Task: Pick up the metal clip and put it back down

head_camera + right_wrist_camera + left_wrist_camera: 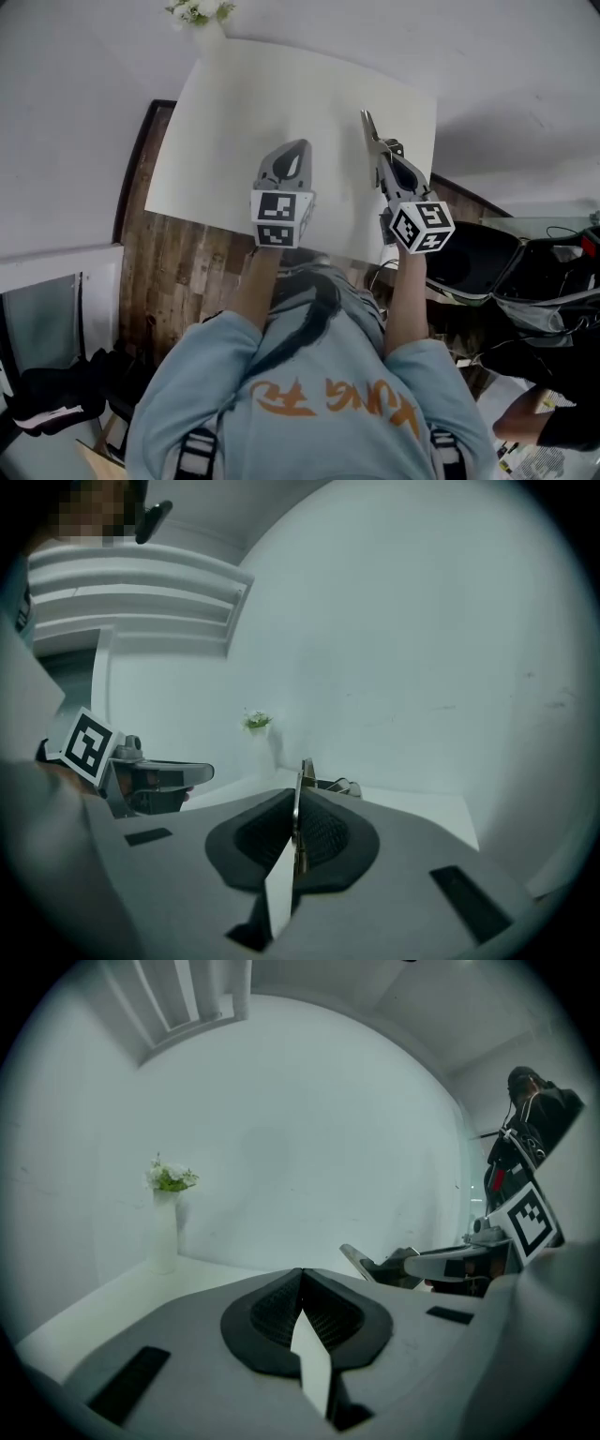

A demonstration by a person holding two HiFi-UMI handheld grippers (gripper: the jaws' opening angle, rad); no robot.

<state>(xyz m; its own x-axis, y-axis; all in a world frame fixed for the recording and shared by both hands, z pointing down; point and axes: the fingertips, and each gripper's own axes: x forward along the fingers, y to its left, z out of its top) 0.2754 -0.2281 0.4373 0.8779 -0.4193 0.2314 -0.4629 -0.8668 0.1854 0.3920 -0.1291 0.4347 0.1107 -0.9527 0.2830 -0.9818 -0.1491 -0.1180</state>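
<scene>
**A:** What does the head view give you?

**B:** I'm looking down on the white table [234,112] with both tools over it. My right gripper [385,150] sits at about three o'clock from my left gripper [297,150]. The right one has the metal clip [368,127] pinched, and the clip's free end pokes out toward twelve o'clock. A vase of flowers [200,11] stands at the far edge, around eleven o'clock.

**A:** And the left gripper view?

**B:** Its jaws are pressed together with nothing between them. I'd say it's parked aside because this job only needs one hand. At three o'clock I can see the right gripper side-on, with the clip's tip jutting from its nose.

**A:** Right gripper view?

**B:** The jaws are clamped on the clip, which shows as a thin metal strip, edge-on and upright, dead centre between the pads. I hold it by one end, probably so the other end can meet the table first. The tabletop lies beyond and below, so I judge the clip is lifted off it. The pick-up looks done, and setting it back down remains.
</scene>
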